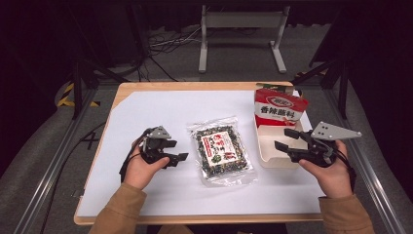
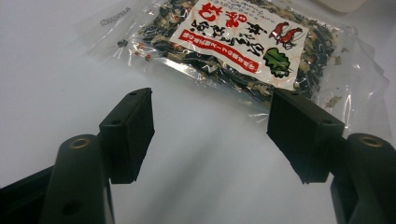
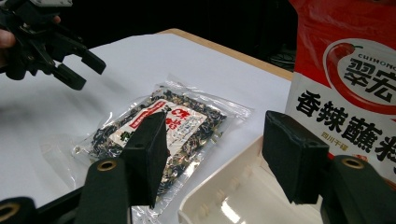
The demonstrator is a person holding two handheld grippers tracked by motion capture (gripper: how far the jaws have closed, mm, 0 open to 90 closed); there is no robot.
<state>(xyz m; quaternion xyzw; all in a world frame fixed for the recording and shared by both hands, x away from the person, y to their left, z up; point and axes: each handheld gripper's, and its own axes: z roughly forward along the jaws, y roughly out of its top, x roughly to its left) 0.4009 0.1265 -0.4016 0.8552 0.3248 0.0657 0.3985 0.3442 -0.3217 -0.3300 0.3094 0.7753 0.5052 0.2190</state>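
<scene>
Clear snack packet (image 1: 221,153) flat on white tabletop (image 1: 146,109), mid-table, between both hands. Left hand-held gripper (image 1: 176,152) just beside packet's left edge, jaws apart, nothing gripped. Right hand-held gripper (image 1: 285,139) over cream tray (image 1: 272,158), jaws wide, empty. Red pouch (image 1: 278,108) upright in tray.

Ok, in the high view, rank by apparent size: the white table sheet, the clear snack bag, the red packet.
1. White sheet, largest by far.
2. Clear snack bag.
3. Red packet, partly hidden inside the cream tray, so its full size is unsure.

Clear dried-food packet (image 1: 222,152) flat mid-table
</scene>
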